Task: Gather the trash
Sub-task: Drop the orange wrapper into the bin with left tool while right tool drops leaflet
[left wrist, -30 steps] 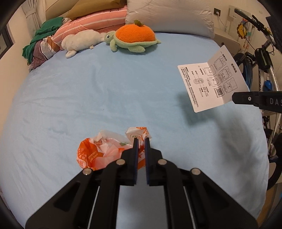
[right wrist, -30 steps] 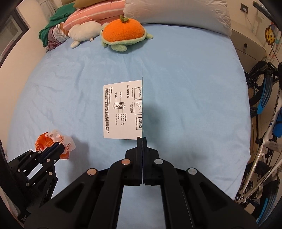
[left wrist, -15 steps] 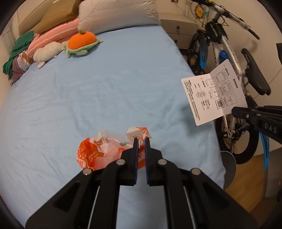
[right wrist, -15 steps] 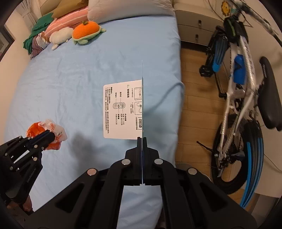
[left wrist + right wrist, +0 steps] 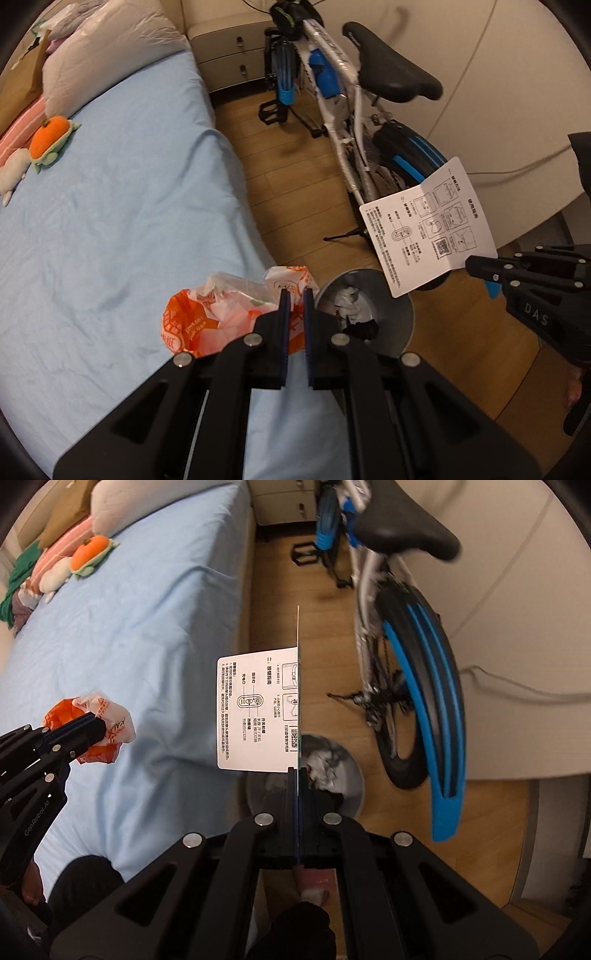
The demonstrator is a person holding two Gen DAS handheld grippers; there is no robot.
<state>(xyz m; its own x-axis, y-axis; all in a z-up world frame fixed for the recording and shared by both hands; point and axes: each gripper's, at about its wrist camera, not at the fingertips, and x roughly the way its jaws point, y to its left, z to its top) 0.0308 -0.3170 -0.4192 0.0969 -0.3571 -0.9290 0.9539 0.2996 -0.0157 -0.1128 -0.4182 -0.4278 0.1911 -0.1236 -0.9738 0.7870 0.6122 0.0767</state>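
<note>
My left gripper (image 5: 294, 295) is shut on a crumpled orange and white plastic bag (image 5: 207, 314) and holds it in the air near the bed's edge; it also shows in the right wrist view (image 5: 92, 720). My right gripper (image 5: 297, 771) is shut on a folded white instruction leaflet (image 5: 258, 710), which stands upright above the grey round trash bin (image 5: 351, 775). In the left wrist view the leaflet (image 5: 428, 225) hangs just right of the bin (image 5: 402, 314). The bin holds crumpled white paper (image 5: 349, 299).
A bed with a light blue sheet (image 5: 110, 221) lies to the left, with an orange turtle plush (image 5: 50, 142) and pillows at its head. A white and blue bicycle (image 5: 351, 122) stands on the wooden floor (image 5: 280, 199) right of the bed. A nightstand (image 5: 229, 55) stands behind.
Both grippers have swung right, from over the bed to the floor beside it. The trash bin has come into view under the leaflet. Both holds are unchanged.
</note>
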